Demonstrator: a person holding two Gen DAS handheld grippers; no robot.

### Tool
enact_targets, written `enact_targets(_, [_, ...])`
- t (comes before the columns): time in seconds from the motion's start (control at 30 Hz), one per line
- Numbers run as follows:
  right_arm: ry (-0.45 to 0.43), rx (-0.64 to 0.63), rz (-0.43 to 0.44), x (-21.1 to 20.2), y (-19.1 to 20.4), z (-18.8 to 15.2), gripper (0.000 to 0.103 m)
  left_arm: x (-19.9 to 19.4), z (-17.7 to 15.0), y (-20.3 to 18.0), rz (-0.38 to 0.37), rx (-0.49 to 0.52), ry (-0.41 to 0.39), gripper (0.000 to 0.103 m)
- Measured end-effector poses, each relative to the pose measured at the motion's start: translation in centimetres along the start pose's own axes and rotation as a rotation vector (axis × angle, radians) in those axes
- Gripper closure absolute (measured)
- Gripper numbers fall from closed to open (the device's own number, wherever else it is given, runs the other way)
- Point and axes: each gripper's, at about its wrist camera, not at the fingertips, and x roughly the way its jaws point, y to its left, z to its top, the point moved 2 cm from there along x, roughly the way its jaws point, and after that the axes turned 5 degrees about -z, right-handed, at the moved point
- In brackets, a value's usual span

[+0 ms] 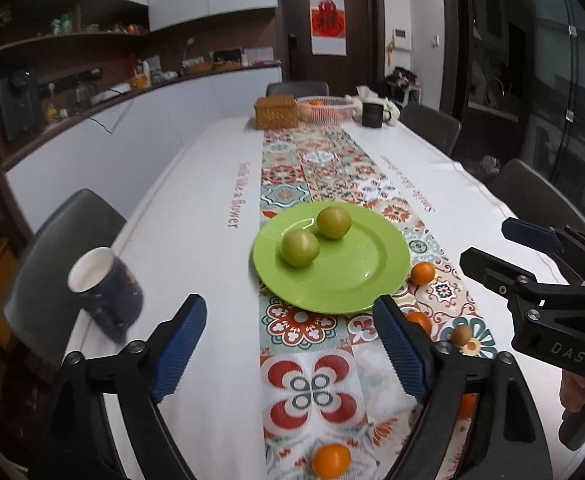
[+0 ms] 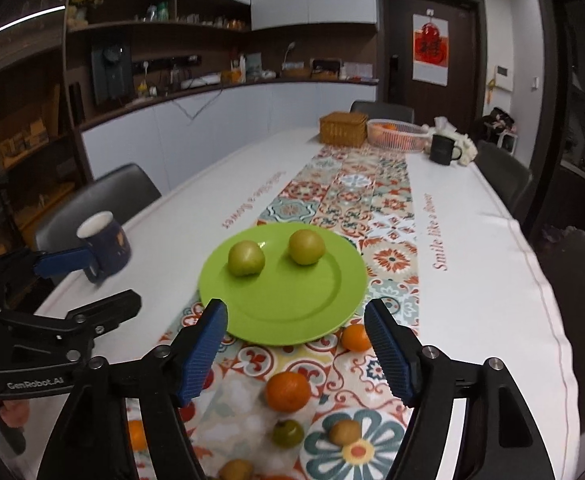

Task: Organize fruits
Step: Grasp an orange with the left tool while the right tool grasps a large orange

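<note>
While both claws (image 2: 296,344) gape, plate (image 2: 292,316) holds fruit

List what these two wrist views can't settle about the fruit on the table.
- Left wrist: orange fruit near the green plate is mostly hidden behind the left gripper finger.
- Right wrist: yellowish fruit is cut off by the bottom edge.
- Right wrist: contents of the pink mesh basket are too small to count.
</note>
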Motion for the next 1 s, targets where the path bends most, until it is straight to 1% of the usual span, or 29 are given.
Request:
enact_targets(0.17, [-0.039,-0.004,-0.022,-3.1,0.4,-1.0,0.028,-2.9,-1.4,-0.5,0.020,0.013,-0.035,0.013])
enact_targets(0.33, [-0.059,-0.020,-0.046,-5.6,1.2,-2.8,0.028,-4.4,-3.4,-1.0,0.044,0.035,-0.045,0.011])
enact_targets(0.43, [-0.055,-0.018,-0.068,-6.2,1.3,-3.9,0.028,-5.0,-4.7,-1.2,0.057,0.044,-0.044,0.011])
enact_targets(0.57, [-0.013,0.011,-0.077,-6.6,1.1,-5.8,0.028,-5.1,-6.4,-1.6,0.056,0.054,-0.019,0.011])
enact_targets(0.7, [0.024,0.008,-0.091,-6.8,1.0,-7.6,0.028,-4.8,-7.8,-2.0,0.059,0.063,0.016,0.011])
enact_targets(1.0, [0.136,0.032,-0.088,-5.6,0.3,-11.0,0.028,-3.2,-10.5,-2.4,0.054,0.071,0.100,0.011])
